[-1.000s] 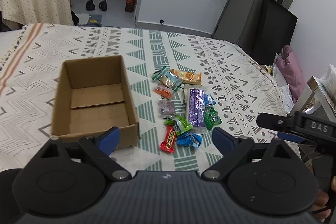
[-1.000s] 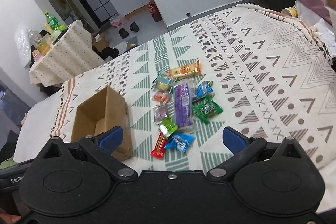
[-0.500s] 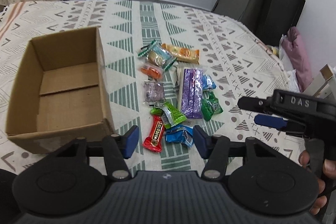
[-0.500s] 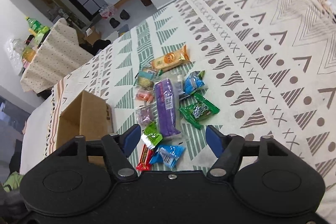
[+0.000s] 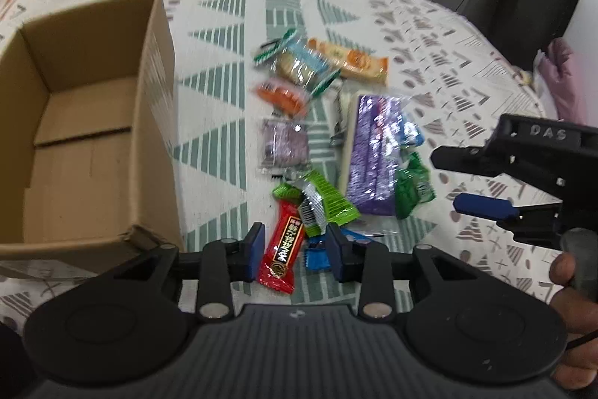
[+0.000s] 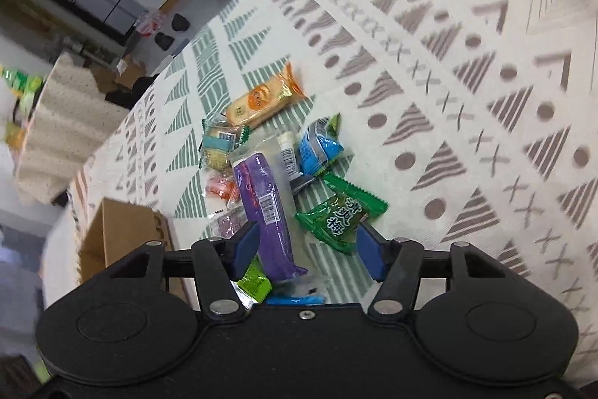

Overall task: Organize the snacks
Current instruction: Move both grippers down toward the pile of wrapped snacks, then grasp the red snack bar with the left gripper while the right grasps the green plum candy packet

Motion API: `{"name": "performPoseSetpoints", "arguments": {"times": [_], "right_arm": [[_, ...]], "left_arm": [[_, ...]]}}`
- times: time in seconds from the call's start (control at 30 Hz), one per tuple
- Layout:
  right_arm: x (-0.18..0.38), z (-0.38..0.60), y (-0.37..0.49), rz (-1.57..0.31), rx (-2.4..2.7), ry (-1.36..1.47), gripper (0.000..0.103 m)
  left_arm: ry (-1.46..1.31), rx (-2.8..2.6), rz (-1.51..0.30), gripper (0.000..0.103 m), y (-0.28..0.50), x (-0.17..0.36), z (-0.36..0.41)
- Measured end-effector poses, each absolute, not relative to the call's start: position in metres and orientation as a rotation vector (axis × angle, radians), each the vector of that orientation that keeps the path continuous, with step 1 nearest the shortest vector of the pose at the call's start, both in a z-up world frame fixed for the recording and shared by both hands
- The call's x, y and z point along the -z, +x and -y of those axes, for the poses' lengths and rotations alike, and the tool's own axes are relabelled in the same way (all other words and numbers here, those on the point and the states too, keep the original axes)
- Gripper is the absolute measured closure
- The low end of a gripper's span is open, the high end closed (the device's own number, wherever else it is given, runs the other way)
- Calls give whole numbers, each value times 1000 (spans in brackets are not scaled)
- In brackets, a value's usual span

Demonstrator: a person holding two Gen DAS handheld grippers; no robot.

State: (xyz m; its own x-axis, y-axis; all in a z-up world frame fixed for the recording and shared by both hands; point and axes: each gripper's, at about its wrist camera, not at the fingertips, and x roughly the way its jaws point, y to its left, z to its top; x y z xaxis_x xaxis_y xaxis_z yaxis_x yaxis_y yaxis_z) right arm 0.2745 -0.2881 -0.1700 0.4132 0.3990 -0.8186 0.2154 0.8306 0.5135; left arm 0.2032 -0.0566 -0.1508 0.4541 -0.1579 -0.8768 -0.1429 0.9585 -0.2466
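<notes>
Left gripper (image 5: 295,251), jaws parted and holding nothing, straddles the red bar (image 5: 283,251) at the pile's near edge, bar's long axis running near-to-far, cardboard box (image 5: 149,122) just left; right gripper (image 6: 304,245) gaping, farther right over purple pack (image 6: 265,204).

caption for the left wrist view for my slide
Left tool open around a red snack bar, beside an empty cardboard box on a patterned cloth.

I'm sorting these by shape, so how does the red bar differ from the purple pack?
The red bar is small and slim; the purple pack is much longer and wider. The red bar lies between the left tool's fingers; the purple pack lies mid-pile under the right tool. Both lie flat on the cloth, outside the box.
</notes>
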Motion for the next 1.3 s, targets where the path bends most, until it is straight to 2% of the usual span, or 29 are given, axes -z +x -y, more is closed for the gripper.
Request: {"name": "performPoseSetpoints", "arguments": {"times": [0.53,0.57,0.6,0.67,0.7,1.3], "right_arm": [[220,287,304,-1270,-29,699,48],[220,287,303,-1264,-31,691,53],[220,287,302,-1261,-32,680,67],[223,288,299,-1271,-48,688,74],[223,289,298,-1268,-53,694,75],[169,289,268,-1155,-197,672,76]], "left_arm": [[-310,-73,-1210,72,223,193,61],[-307,-76,-1206,72,223,194,63],[-303,-80,-1203,74,222,193,64],[-304,-89,-1200,84,220,194,65],[-312,-96,-1199,85,219,194,64],[-382,-102,-1057,85,186,129,60]]}}
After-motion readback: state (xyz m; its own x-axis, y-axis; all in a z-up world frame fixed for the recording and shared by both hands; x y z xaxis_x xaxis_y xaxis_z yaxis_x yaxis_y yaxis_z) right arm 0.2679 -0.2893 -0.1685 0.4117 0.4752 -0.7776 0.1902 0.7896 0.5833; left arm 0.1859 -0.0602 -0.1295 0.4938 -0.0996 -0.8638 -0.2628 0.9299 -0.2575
